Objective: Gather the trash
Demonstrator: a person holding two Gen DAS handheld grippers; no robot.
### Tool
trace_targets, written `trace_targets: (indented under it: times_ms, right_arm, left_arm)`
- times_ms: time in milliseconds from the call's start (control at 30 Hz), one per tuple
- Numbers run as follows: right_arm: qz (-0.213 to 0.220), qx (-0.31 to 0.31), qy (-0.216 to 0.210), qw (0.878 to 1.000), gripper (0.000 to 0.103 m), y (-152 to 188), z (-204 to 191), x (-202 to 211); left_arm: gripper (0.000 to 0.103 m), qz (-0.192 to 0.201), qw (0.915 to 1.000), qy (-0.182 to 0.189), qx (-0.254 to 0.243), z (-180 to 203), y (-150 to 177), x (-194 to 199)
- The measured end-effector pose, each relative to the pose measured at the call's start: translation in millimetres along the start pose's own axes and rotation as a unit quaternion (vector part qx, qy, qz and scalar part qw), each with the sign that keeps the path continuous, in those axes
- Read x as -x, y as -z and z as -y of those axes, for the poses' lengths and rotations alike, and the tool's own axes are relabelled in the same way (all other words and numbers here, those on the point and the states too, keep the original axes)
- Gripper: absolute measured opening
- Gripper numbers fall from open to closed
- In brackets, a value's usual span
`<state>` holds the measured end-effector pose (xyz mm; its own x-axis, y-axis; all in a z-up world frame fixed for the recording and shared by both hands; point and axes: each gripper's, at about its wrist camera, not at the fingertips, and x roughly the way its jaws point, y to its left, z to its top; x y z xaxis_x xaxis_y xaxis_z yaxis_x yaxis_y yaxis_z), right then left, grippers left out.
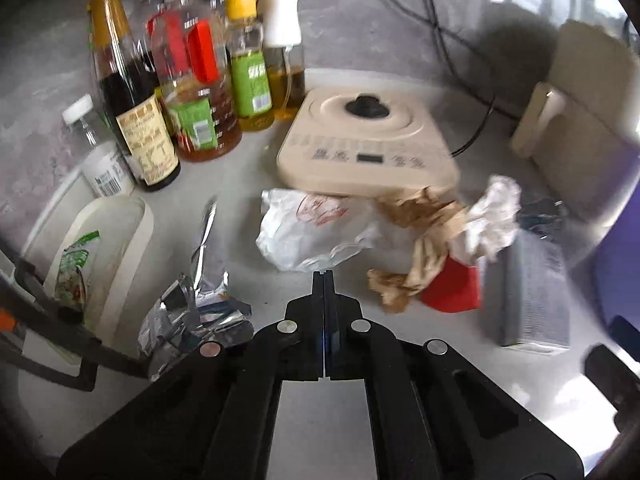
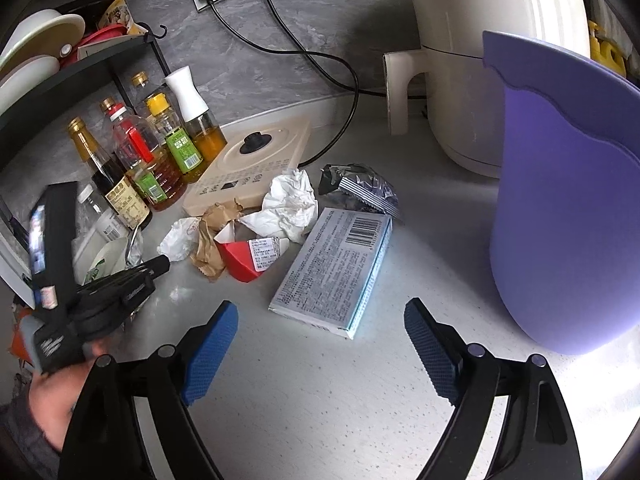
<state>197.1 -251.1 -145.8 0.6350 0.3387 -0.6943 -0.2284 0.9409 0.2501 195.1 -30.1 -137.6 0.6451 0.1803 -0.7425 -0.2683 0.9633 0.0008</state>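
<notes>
Trash lies heaped just in front of the cooker: a white bag, brown paper, a crumpled tissue and a red carton, all touching or overlapping. A foil packet sits to the right of the cooker's front corner, and a flat box lies nearer you than the heap, one end by the tissue. Silver foil lies to the cooker's front left, beside a white tub.

Your left gripper has its jaws pressed together with nothing between them, tips just short of the white bag. Your right gripper is spread wide and holds nothing, near the box. A purple bin stands well to the right of the cooker.
</notes>
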Motion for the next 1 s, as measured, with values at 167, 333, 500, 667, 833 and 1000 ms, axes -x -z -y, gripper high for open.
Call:
trace_targets:
  times_ms: [167, 333, 500, 667, 833, 1000]
  right_arm:
    - [-0.006, -0.006, -0.003, 1.000, 0.090, -2.9, -0.5, -8.5]
    - [-0.006, -0.008, -0.011, 1.000, 0.090, -1.7, -0.4, -10.8]
    - [-0.004, -0.012, -0.012, 1.000, 0.090, -1.3, 5.6, -9.2]
    - [-0.005, -0.021, -0.011, 1.000, 0.091, 1.8, 14.4, -10.8]
    - [-0.014, -0.024, -0.013, 1.000, 0.091, 7.4, 16.2, -17.4]
    - [-0.014, -0.021, -0.015, 1.000, 0.091, 8.7, 15.3, -16.6]
  left_arm:
    - [0.002, 0.022, 0.9998, 0.001, 0.000, -2.1, -1.4, 17.9]
    - [0.005, 0.022, 0.9998, -0.002, -0.003, -3.5, -2.4, 18.5]
    - [0.063, 0.025, 0.9997, -0.003, 0.003, -11.4, 6.9, 33.2]
    - [0.067, 0.045, 0.9986, -0.019, -0.019, -14.3, 17.1, 43.8]
    - [0.067, 0.044, 0.9967, -0.060, -0.033, -14.5, 12.9, 34.2]
    - [0.067, 0.026, 0.9925, -0.111, -0.042, -16.2, 8.8, 11.2]
